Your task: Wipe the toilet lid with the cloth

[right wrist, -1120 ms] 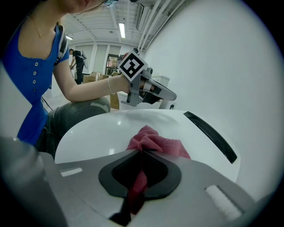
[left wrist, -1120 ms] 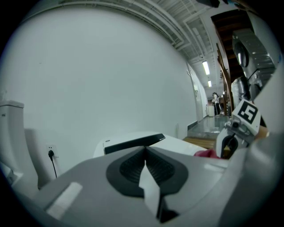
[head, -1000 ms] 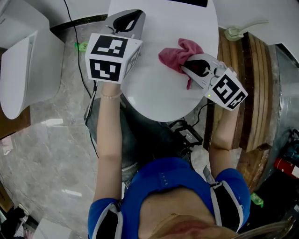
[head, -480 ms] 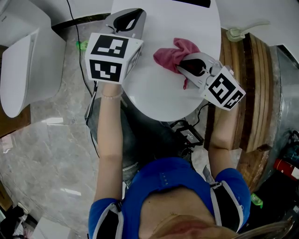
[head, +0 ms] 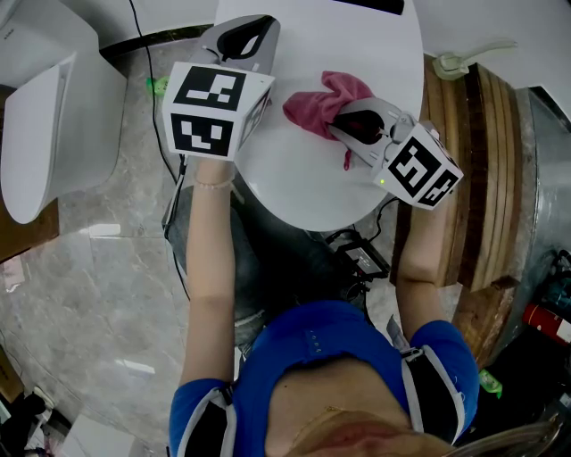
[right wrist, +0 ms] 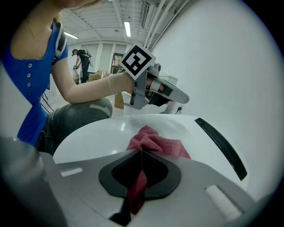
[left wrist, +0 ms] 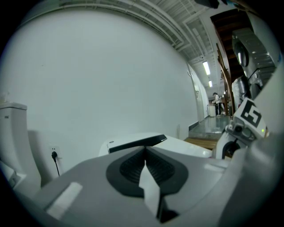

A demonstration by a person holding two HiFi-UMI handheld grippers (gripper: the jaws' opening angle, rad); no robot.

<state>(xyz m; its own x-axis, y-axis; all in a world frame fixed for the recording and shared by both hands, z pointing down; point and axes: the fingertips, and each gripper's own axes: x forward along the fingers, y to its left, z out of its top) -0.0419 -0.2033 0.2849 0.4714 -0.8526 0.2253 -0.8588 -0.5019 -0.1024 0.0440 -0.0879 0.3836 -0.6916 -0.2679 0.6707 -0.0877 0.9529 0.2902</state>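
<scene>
Head view, with both gripper views. The right gripper (head: 337,123) is clamped on the pink cloth (head: 314,100), which rests on the white toilet lid (head: 303,183) right of the lid's centre. In the right gripper view the cloth (right wrist: 156,142) bunches just ahead of the closed jaw tips (right wrist: 141,151), and a thin tail trails back between them. Its bulk lies beyond the tips, towards the lid's left and back edges, with its long axis roughly across the lid. The left gripper (head: 250,25) hangs over the lid's left edge, jaws together on nothing (left wrist: 145,148), well apart from the cloth. The wiping stroke therefore appears to fall to the right gripper, with bare lid (right wrist: 100,133) open towards the left and front edges.
</scene>
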